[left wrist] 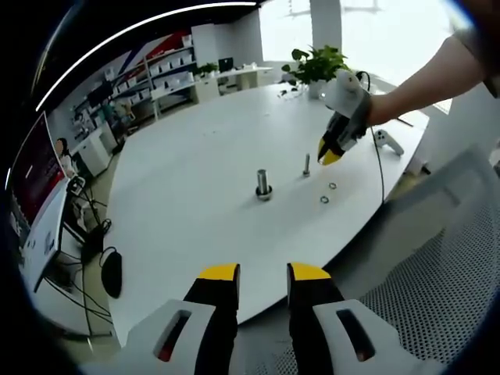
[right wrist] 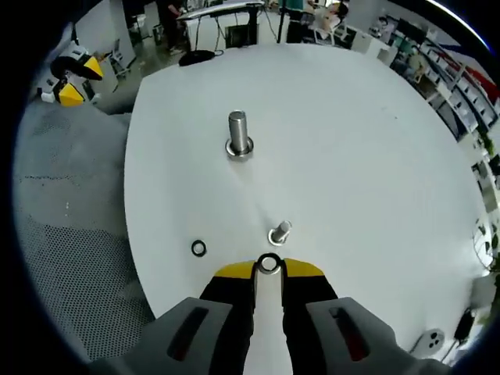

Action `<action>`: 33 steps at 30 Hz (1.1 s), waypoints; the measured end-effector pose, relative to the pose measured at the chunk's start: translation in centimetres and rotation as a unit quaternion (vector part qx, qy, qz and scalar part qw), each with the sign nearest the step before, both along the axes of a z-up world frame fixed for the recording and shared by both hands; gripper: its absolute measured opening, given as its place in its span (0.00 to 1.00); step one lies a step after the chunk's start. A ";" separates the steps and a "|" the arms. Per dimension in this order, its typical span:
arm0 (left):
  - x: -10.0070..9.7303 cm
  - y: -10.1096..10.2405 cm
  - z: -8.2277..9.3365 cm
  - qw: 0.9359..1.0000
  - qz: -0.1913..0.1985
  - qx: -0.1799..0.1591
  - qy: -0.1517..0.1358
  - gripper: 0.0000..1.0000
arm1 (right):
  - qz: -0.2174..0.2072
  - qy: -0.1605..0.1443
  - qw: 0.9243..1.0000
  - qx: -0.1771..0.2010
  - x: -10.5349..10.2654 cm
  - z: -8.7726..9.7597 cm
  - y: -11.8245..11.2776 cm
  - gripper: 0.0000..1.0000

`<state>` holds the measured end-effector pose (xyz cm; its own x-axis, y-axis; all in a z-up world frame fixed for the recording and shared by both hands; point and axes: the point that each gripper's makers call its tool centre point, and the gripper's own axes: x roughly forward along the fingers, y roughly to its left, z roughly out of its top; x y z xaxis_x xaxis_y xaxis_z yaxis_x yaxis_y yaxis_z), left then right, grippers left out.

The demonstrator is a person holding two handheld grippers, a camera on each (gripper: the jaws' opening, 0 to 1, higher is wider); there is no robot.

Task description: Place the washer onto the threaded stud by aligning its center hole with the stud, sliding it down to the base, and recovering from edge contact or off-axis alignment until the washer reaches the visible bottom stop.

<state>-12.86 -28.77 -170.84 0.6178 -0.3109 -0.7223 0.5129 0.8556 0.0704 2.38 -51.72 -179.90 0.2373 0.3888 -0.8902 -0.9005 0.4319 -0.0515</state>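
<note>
A small metal washer (right wrist: 269,264) sits between the yellow tips of my right gripper (right wrist: 269,269), which is shut on it. Just ahead of those tips stands the small threaded stud (right wrist: 280,231), apart from the washer. Seen from the left gripper view, the right gripper (left wrist: 329,155) hangs above the table just right of that stud (left wrist: 306,164), held by a person's hand. My left gripper (left wrist: 263,273) is open with nothing in it, off the table's near edge.
A thicker stud (left wrist: 263,184) (right wrist: 238,134) with a ring at its base stands mid-table. Loose washers (left wrist: 332,186) (left wrist: 324,199) (right wrist: 198,248) lie on the white round table (left wrist: 195,172). A plant (left wrist: 316,66) and a white controller (left wrist: 387,141) sit at the far side.
</note>
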 end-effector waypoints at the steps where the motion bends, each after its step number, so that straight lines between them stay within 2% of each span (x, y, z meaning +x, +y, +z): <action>1: 0.0 0.0 0.0 1.000 0.000 0.000 0.000 0.22 | -0.001 -0.001 1.000 0.001 0.0 0.1 0.0 0.13; 15: 0.0 0.0 0.1 1.000 -0.001 -0.001 -0.001 0.22 | 0.000 -0.046 0.998 0.033 1.5 2.2 1.5 0.13; 33: -0.1 -0.2 -0.1 1.000 -0.006 -0.001 0.006 0.21 | 0.013 -0.031 0.999 0.011 2.0 1.0 1.8 0.14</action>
